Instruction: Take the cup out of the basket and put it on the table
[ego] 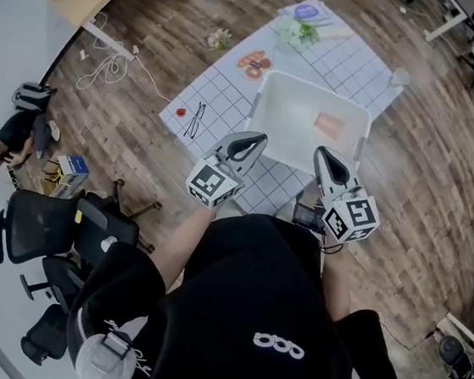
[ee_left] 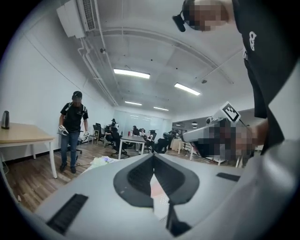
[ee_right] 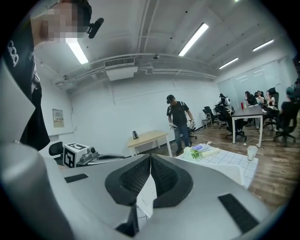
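A small pale cup stands upright on the checked tablecloth at the table's far right corner; it also shows in the right gripper view as the cup. The white basket sits mid-table with a flat orange-pink item inside. My left gripper and right gripper are both held close to my body, short of the basket's near edge, pointing roughly level. The left gripper and the right gripper each have their jaws shut together with nothing between them.
A green bunch, a bluish booklet, red-orange pieces and a black tool lie on the cloth. Office chairs stand at my left. A standing person and a wooden table are beyond.
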Motion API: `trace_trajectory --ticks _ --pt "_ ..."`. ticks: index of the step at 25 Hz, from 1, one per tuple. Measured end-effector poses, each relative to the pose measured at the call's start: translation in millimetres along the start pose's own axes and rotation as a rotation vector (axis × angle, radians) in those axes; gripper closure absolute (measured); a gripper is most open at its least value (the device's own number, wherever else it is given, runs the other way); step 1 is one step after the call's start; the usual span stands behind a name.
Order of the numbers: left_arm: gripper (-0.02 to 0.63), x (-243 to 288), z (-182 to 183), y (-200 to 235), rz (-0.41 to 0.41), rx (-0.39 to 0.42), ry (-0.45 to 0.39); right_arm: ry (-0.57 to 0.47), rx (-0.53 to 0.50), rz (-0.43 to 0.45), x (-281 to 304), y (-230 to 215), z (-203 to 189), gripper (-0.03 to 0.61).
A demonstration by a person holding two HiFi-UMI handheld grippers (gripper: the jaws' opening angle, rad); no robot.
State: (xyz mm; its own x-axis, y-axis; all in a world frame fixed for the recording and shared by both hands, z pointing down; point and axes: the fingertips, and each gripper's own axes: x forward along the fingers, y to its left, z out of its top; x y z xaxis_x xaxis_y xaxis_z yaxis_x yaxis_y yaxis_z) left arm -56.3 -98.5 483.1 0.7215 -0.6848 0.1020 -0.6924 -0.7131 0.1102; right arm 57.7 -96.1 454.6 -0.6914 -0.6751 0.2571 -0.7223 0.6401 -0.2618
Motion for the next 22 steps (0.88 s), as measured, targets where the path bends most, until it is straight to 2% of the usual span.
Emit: trace_trajectory --ticks 10,15,22 --pt "0.604 63 25 -62 -0.212 0.007 0.031 -0.018 0.007 -0.154 -59 -44 -11 0.554" --pt "0.604 77 27 -76 -0.256 0.022 0.049 -0.037 0.041 -0.221 -84 -62 -17 0.554" --pt "0.604 84 21 -87 -0.286 0.018 0.073 -0.037 0.068 -0.252 -97 -70 -27 0.554"
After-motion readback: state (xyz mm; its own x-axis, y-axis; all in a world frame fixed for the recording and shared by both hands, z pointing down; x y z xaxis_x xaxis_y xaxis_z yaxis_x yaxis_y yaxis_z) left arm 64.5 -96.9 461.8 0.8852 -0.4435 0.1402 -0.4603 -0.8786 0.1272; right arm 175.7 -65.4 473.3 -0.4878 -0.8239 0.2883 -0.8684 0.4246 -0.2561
